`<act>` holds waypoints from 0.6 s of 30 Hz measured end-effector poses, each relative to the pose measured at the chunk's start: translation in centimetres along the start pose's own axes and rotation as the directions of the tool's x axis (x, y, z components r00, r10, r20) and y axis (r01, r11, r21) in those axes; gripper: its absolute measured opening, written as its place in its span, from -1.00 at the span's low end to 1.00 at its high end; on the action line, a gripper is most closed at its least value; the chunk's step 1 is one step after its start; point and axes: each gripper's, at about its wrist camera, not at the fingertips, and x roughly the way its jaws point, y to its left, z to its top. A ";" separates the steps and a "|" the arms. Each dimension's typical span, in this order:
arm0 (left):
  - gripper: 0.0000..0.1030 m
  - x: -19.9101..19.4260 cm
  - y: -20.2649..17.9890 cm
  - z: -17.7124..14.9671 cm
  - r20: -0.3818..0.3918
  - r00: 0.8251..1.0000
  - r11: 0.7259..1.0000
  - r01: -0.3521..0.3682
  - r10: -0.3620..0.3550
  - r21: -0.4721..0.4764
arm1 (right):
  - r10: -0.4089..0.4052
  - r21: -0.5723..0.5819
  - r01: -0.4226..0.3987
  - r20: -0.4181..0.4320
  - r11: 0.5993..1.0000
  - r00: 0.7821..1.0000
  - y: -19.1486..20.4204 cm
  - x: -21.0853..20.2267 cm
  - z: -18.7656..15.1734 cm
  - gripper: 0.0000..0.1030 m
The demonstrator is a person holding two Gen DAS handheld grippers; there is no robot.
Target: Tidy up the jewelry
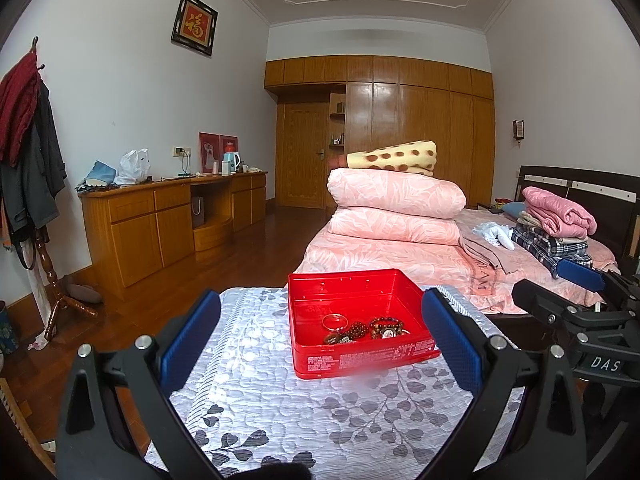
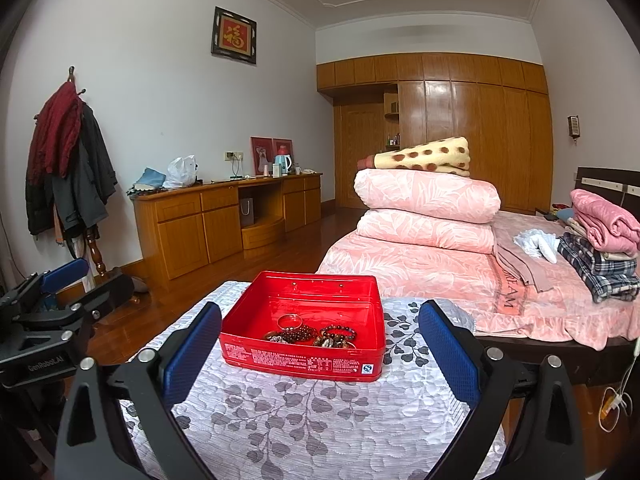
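At the foot of the bed, seen from the left wrist: red tin (image 1: 362, 320) sat lidless on the quilted worktop (image 1: 280, 420), near its far edge. Jewelry (image 1: 362, 328) lay heaped in the tin's near half: a clear bangle, dark bead bracelets, something with a pale face, too tangled to sort by eye. Far half of the tin was bare. Left gripper (image 1: 320, 336) hung short of the tin, fingers (image 1: 191, 338) spread wide, nothing between them; the spread looked fit to straddle the tin or to drop on one piece. Right gripper (image 1: 576, 292) showed off to the right, out past the worktop's edge.

From the right wrist: same tin (image 2: 304, 340), printed side toward the camera, jewelry (image 2: 310, 334) bunched against the near wall. Right gripper (image 2: 320, 344) also hung back, fingers (image 2: 450, 354) apart and empty. No loose pieces seen on the cloth.

Judgement: all pieces in the tin fits either a heap awaiting sorting or one just gathered in; the pictures did not settle which.
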 end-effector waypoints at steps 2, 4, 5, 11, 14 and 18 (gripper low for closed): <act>0.89 0.0 0.0 0.0 0.000 1.000 1.000 -0.001 0.001 0.001 | 0.000 0.000 0.000 0.001 1.000 1.000 0.1 0.0 0.0 0.88; 0.89 0.0 0.0 0.0 0.000 1.000 1.000 0.000 0.000 0.001 | 0.001 0.000 -0.001 0.001 1.000 1.000 0.0 0.0 0.0 0.88; 0.89 0.0 0.0 0.0 0.001 1.000 1.000 0.000 0.000 0.001 | 0.001 0.000 -0.001 0.001 1.000 1.000 0.1 0.0 0.0 0.88; 0.89 0.0 0.0 0.0 0.002 1.000 1.000 0.000 0.000 0.001 | 0.000 -0.002 0.000 0.002 1.000 1.000 -0.1 0.1 0.0 0.88; 0.89 -0.1 0.1 0.0 0.002 1.000 1.000 0.001 -0.001 0.001 | 0.000 -0.002 0.000 0.002 1.000 1.000 -0.1 0.0 0.0 0.88; 0.89 -0.1 0.0 0.0 0.003 1.000 1.000 0.001 -0.001 0.002 | 0.000 -0.002 0.000 0.004 1.000 1.000 -0.1 0.0 0.1 0.88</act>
